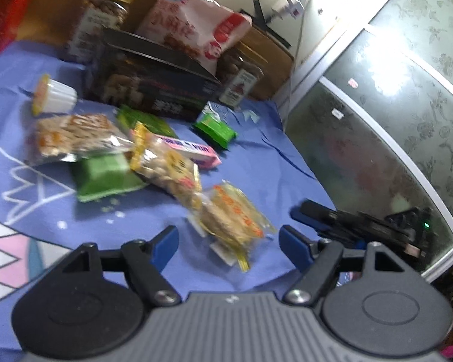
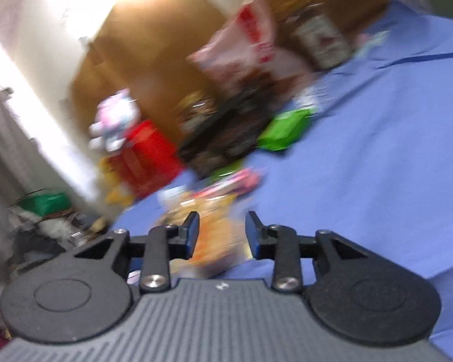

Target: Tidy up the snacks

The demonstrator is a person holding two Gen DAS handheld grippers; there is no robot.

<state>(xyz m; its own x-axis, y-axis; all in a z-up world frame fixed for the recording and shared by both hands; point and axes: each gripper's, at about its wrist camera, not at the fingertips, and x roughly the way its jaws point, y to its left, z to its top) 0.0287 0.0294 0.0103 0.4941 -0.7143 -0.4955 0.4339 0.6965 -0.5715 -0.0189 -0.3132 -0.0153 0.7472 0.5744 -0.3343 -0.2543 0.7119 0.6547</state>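
Several snack packets lie scattered on the blue cloth (image 1: 271, 157). A clear packet of crackers with orange lettering (image 1: 232, 217) lies flat just ahead of my left gripper (image 1: 228, 238), which is open, its blue pads clear of the packet on both sides. My right gripper (image 1: 299, 214) comes in from the right, its tip close to that packet's right end. In the blurred right wrist view, the right gripper (image 2: 222, 223) is open and an orange packet (image 2: 217, 241) shows in the gap between its fingers. I see no pad pressing on it.
Further back lie green packets (image 1: 216, 128), a pink bar (image 1: 193, 149), a peanut packet (image 1: 169, 166) and a white jelly cup (image 1: 56, 96). A dark box (image 1: 154, 90), two jars (image 1: 102, 21) and a pink bag (image 1: 193, 21) stand at the rear. Glass doors (image 1: 392, 114) stand to the right.
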